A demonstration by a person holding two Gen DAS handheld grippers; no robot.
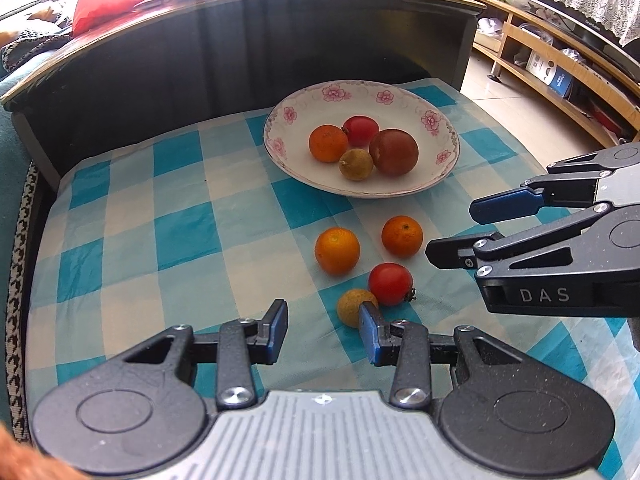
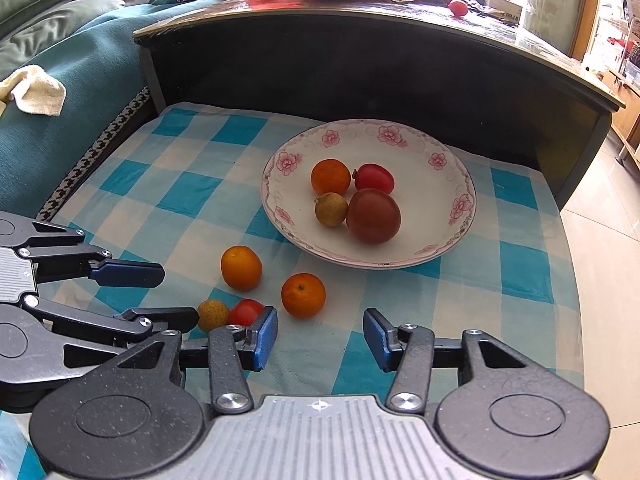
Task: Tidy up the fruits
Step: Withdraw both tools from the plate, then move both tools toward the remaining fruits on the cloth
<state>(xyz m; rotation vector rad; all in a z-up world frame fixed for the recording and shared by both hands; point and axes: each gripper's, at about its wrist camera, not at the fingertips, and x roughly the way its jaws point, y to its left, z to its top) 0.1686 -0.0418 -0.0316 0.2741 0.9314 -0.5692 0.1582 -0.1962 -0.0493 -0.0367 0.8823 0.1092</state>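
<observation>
Checked blue-and-white cloth (image 1: 180, 216) covers the table; a floral plate (image 1: 440, 160) sits toward its far side with four fruits in it already. Four remain loose on the cloth, just in front of the plate: two oranges (image 1: 337, 251) (image 1: 402, 236), a red tomato (image 1: 390, 283) and a small yellowish fruit (image 1: 352, 307) touching it. Left gripper (image 1: 323, 330) hovers low with jaws spread, empty, its right finger in front of the yellowish fruit. Right gripper (image 2: 320, 338) likewise spread and empty, near one orange (image 2: 303, 295).

Step in hand, as judged: approach to a loose fruit. Next move calls for centring the jaws around one fruit, closing gently since these round fruits could roll, then carrying it to the plate.
</observation>
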